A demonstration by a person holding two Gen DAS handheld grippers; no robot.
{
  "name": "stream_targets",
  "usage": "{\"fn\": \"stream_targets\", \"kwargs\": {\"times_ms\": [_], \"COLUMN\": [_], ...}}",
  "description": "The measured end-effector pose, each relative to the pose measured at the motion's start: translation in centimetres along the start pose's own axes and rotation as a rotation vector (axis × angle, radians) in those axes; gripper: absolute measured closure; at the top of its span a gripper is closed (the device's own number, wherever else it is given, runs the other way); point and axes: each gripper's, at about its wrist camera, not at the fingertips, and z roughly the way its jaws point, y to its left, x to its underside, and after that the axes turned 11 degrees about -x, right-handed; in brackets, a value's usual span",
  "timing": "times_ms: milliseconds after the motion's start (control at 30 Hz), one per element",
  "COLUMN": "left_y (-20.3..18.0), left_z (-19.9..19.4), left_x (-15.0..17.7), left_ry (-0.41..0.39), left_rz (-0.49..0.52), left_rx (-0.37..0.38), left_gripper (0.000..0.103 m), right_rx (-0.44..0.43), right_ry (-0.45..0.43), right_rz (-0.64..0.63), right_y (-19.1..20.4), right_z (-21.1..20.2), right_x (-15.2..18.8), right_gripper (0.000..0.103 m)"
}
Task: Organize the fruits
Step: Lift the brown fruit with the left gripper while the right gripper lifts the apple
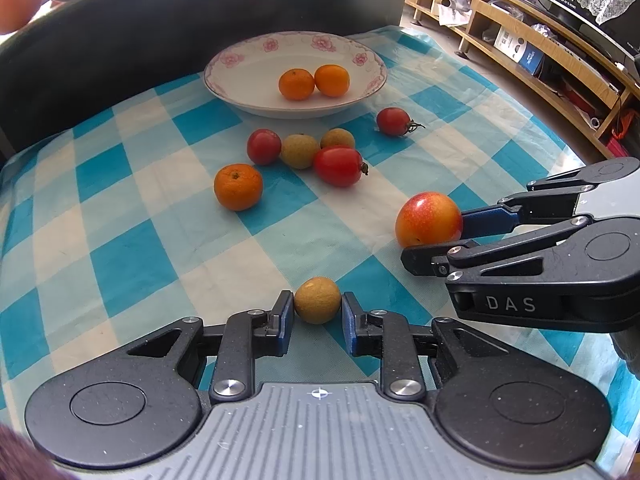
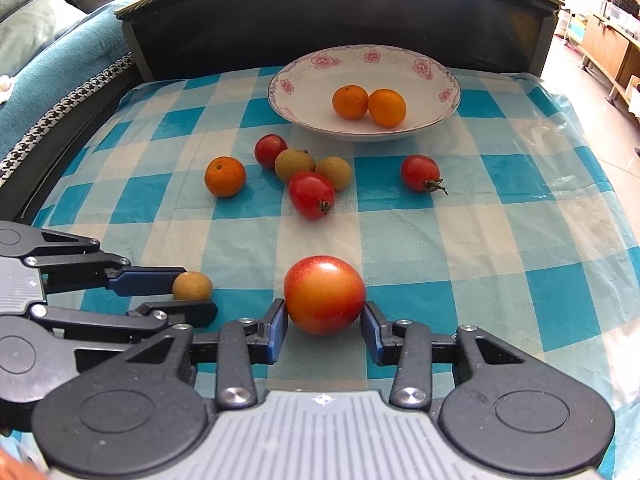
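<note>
My left gripper [image 1: 318,308] is shut on a tan longan [image 1: 318,300], seen also in the right wrist view [image 2: 192,286]. My right gripper [image 2: 325,314] is shut on a red-orange plum [image 2: 325,294], which also shows in the left wrist view [image 1: 429,219]. A white flowered plate [image 1: 240,80] at the back holds two small oranges [image 1: 296,84]. On the checked cloth lie a loose orange [image 1: 238,186], three cherry tomatoes [image 1: 338,166] and two longans [image 1: 300,151].
A dark raised backboard [image 2: 320,20] stands behind the plate. A teal sofa [image 2: 48,52] is on the left, wooden shelves [image 1: 540,52] on the right. The blue-white cloth [image 2: 480,240] covers the table to its edges.
</note>
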Motion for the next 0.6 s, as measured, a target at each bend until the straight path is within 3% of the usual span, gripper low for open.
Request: {"fn": "stream_targets", "kwargs": {"times_ms": [233,300,400,600], "left_y": [0.3,0.3,0.3,0.2], "left_z": [-0.5,-0.5,-0.1,0.1], "left_x": [-0.4,-0.5,-0.4,-0.3], "left_ry": [-0.017,-0.015,0.000,0.010], "left_rz": [-0.018,-0.019,-0.018,-0.013], "left_rx": [0.010,0.009,0.008,0.022], "left_gripper": [0.071,0.071,0.071,0.070], "right_rx": [-0.006,-0.011,-0.028,-0.044], "right_ry": [-0.018,-0.030,-0.021,0.005], "right_rz": [0.004,0.007,0.014,0.055], "right_y": [0.1,0.2,0.2,-0.6], "right_z": [-0.5,-0.8,-0.9,-0.2], "right_x": [0.0,-0.1,-0.4,-0.1], "right_gripper": [0.061,0.065,0.081,0.079]}}
